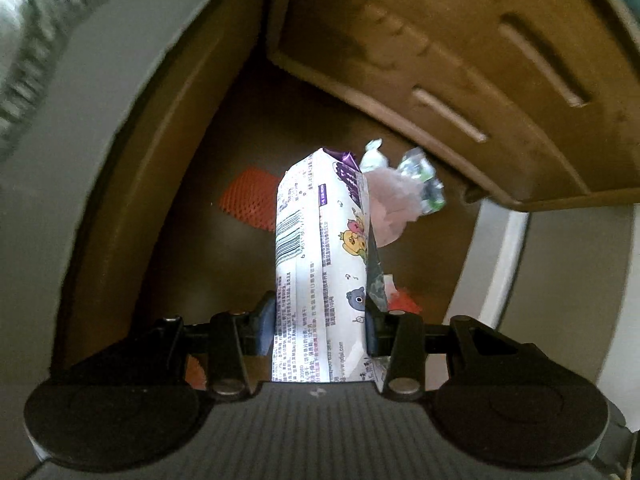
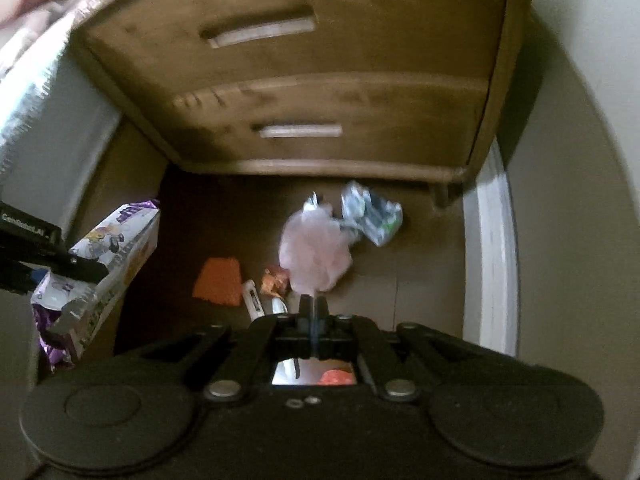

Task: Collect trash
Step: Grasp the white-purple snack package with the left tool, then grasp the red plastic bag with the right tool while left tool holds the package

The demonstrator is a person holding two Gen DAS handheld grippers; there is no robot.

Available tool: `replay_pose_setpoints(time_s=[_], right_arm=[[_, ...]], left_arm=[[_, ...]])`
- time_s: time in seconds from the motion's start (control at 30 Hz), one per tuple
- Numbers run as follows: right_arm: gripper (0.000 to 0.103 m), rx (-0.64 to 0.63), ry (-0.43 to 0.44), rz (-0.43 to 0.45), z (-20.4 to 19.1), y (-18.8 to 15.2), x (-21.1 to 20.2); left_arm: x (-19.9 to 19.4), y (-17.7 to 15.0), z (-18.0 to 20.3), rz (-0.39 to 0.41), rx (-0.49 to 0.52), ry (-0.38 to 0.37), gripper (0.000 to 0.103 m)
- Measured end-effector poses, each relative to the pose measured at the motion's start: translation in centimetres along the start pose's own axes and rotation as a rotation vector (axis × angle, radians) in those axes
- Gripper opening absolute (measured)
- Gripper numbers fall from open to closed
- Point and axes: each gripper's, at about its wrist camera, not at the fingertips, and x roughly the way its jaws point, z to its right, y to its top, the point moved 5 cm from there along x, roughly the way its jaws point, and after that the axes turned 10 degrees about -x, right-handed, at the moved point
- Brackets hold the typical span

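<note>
Dark brown flooring (image 2: pixel 420 264) is seen from above, in a narrow gap between a wooden chest of drawers (image 2: pixel 320 80) with two slot handles and a pale wall with white skirting (image 2: pixel 494 260). A patterned cloth, perhaps bedding (image 2: pixel 28 8), is glimpsed at the upper left of the right wrist view.

Two pieces of trash are already held, it appears. The left gripper (image 1: pixel 320 320) is closed on a white snack packet (image 1: pixel 320 240), which stands up between its fingers and is seen clear of the floor. The right gripper (image 2: pixel 314 312) is pinched fully together on a thin edge of a pale pink wad of tissue or thin plastic (image 2: pixel 314 252), which hangs just beyond its tips.

Several items are left on the floor: an orange mesh piece (image 2: pixel 218 280), a crumpled silver and green foil wrapper (image 2: pixel 372 216) near the foot of the chest, a small orange wrapper (image 2: pixel 274 280), and a white object (image 2: pixel 254 300) beside it that cannot be identified. No bin or bag is visible, so the task is judged to be at an early to middle stage, with disposal and further pick-ups outstanding.

On the packet, a barcode, blocks of small Chinese print, cartoon animal figures and a purple top edge are visible; part of a web address is printed near the bottom but cannot be read reliably. On the left gripper's arm, as seen from the right wrist, a white label is printed, of which only a blurred "Gen…AI" can be made out.
</note>
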Motion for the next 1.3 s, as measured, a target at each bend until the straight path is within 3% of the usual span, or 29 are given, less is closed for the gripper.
replay_pose_setpoints(time_s=[0.13, 0.2, 0.33, 0.43, 0.5, 0.83, 1.0, 1.17, 1.3], right_arm=[[0.005, -0.01, 0.012, -0.078, 0.0, 0.2, -0.6], [0.018, -0.009, 0.017, -0.097, 0.4, -0.7, 0.8], [0.027, 0.01, 0.014, -0.133, 1.5, -3.9, 5.5], [0.043, 0.038, -0.004, -0.179, 2.7, -6.8, 9.9], [0.059, 0.049, -0.031, -0.204, 3.7, -8.7, 12.7], [0.066, 0.197, -0.176, -0.299, 10.5, -14.7, 24.1], [0.069, 0.153, -0.134, -0.304, 9.7, -15.1, 26.5], [0.069, 0.156, -0.137, -0.325, 9.5, -15.9, 27.8], [0.067, 0.073, -0.158, -0.32, 8.7, -15.8, 27.6]], left_arm=[[-2.3, -0.4, 0.7, 0.014, 0.049, -0.016, 0.041], [-2.1, -0.7, 0.9, 0.021, 0.08, -0.016, 0.041], [-0.4, -1.7, 0.1, 0.016, 0.087, -0.007, 0.041], [2.0, -2.8, -0.3, -0.001, 0.087, -0.001, 0.041], [3.2, -3.2, -0.6, -0.012, 0.095, -0.003, 0.041], [8.4, -4.2, -0.7, -0.039, 0.133, -0.006, 0.041], [9.6, -4.0, -0.6, -0.044, 0.138, -0.016, 0.041], [9.9, -3.8, -0.7, -0.044, 0.14, -0.019, 0.041], [9.8, -3.8, -0.8, -0.04, 0.14, -0.012, 0.041]])
